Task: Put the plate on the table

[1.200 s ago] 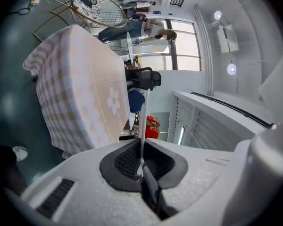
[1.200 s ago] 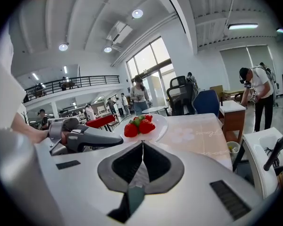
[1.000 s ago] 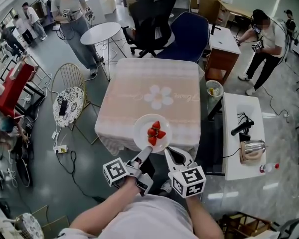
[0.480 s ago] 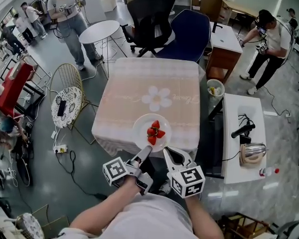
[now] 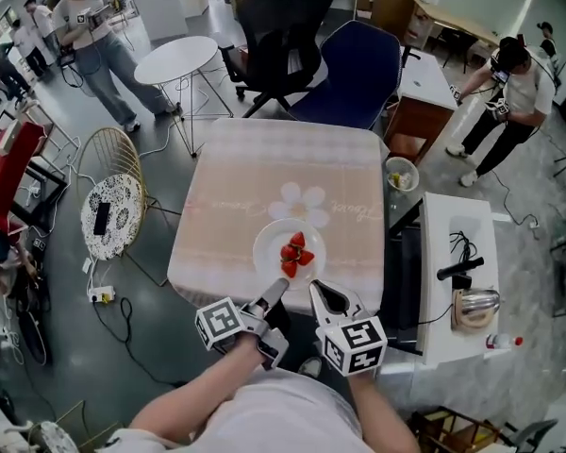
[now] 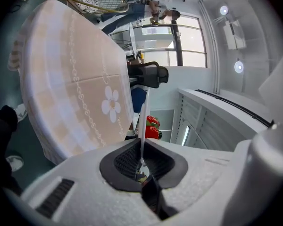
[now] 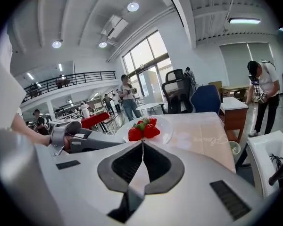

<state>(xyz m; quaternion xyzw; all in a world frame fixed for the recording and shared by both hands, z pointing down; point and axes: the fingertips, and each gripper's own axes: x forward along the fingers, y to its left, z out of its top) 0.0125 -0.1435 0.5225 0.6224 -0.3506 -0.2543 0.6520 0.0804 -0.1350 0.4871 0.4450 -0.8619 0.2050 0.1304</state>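
Grey floor (image 5: pixel 160 168), black office chair (image 5: pixel 278 36)

White plate (image 5: pixel 268 249), round and level, carrying a little heap of red strawberries (image 5: pixel 293 254), hangs over the near half of the desk (image 5: pixel 255 182). It sits just this side of the white flower on the pink checked cloth (image 5: pixel 228 217). Left tongs (image 5: pixel 277 290) and right tongs (image 5: pixel 315 291) pinch its near rim, and daylight shows beneath it.

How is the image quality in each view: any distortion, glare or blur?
Head view: sharp, evenly lit; the table bends slightly at its edges. Left gripper view: strong fisheye with a dark round border; the plate appears edge-on as a thin line. Right gripper view: same fisheye; ceiling lamps glare, the strawberries are sharp.
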